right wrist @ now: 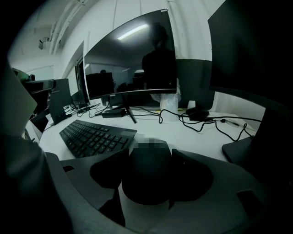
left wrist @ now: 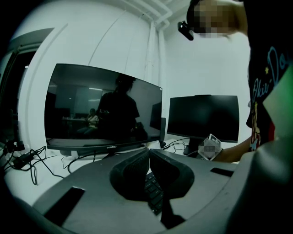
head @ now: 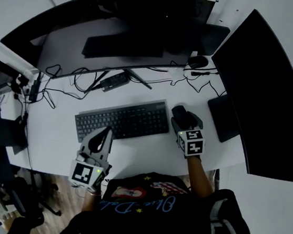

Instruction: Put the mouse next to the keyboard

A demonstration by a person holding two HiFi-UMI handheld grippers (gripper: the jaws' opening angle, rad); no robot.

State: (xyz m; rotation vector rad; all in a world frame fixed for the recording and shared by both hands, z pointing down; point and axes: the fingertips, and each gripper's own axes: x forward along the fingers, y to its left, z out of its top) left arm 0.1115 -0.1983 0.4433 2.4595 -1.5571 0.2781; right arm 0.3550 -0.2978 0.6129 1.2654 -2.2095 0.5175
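Seen from above, a white worktop point(head: 147, 151) carries a black keyboard point(head: 122, 120) at its centre. A wide curved monitor point(head: 119, 36) stands behind the keyboard and a second monitor point(head: 261, 91) stands to the right. Loose cables point(head: 193, 78) trail across the surface between the screens. A dark flat pad point(head: 223, 118) lies near the second monitor's foot.

The right hand-held gripper point(head: 183, 118) sits just past the keyboard's right end, with its marker cube facing the camera. Its own view shows the jaws set apart and closed against the two sides of a black mouse point(right wrist: 149, 176). The mouse fills the gap between them. The keyboard point(right wrist: 94, 137) lies just to the left of the mouse in that view. The mouse point(head: 178, 111) is low over the worktop beside the keyboard's right edge. It may be resting on the surface, but the views do not make the contact clear.

The left hand-held gripper point(head: 105, 131) is at the keyboard's front edge, towards its left half. In its own view the jaws are pressed together with nothing between them. Keyboard keys point(left wrist: 154, 191) show just beyond and below the closed tips. The curved monitor point(left wrist: 103, 107) rises behind them, reflecting a dim figure.

The person's dark printed shirt fills the bottom of the overhead view.
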